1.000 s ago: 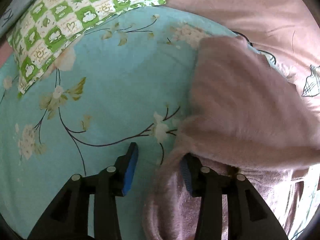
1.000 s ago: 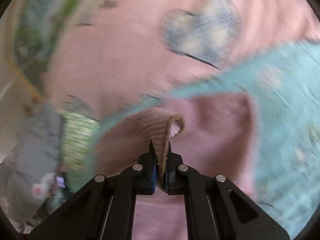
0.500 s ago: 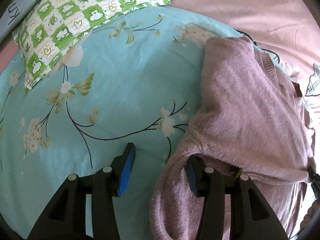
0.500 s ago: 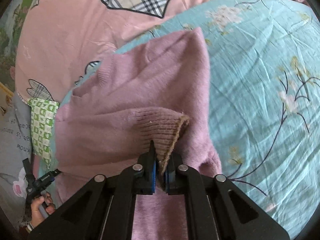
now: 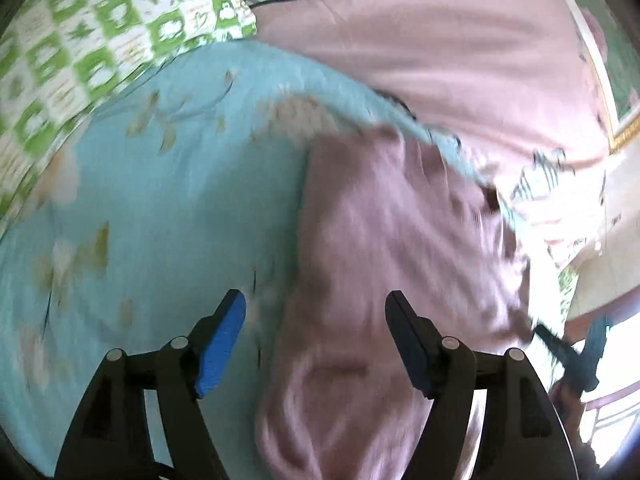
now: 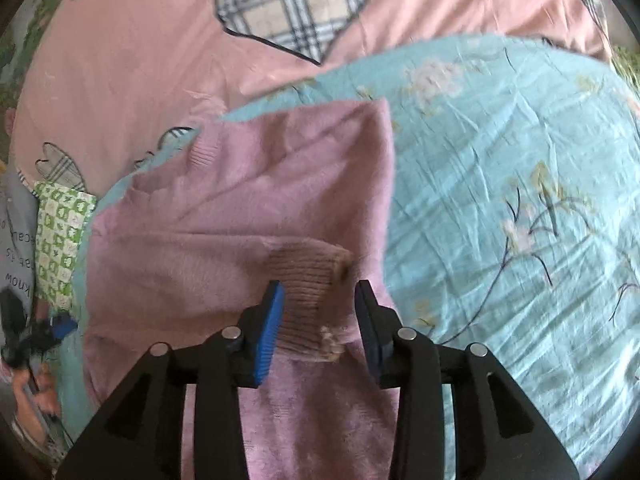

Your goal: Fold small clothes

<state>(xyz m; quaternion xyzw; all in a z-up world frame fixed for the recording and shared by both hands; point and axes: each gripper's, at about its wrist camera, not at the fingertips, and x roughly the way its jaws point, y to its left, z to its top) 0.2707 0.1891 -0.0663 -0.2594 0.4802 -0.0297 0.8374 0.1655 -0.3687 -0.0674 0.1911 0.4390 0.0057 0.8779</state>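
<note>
A small pink knitted sweater point(image 6: 248, 208) lies on a turquoise flowered sheet point(image 6: 500, 168); it also shows, blurred, in the left wrist view point(image 5: 392, 248). Its sleeve is folded across the body, and the ribbed cuff point(image 6: 316, 280) rests on the sweater between the spread fingers of my right gripper point(image 6: 319, 300), which is open and no longer pinches it. My left gripper point(image 5: 316, 312) is open and empty, just above the sweater's left edge, one finger over the sheet point(image 5: 160, 208) and one over the sweater.
A pink bedcover with plaid hearts point(image 6: 296, 4) lies beyond the sheet. A green-and-white checked pillow point(image 5: 92, 40) sits at the far left. The other gripper and the person's hand point(image 6: 36, 344) show at the left edge of the right wrist view.
My right gripper has opened and let go of the cuff, which now lies on the sweater. My left gripper has shifted right over the sweater's edge and opened wider.
</note>
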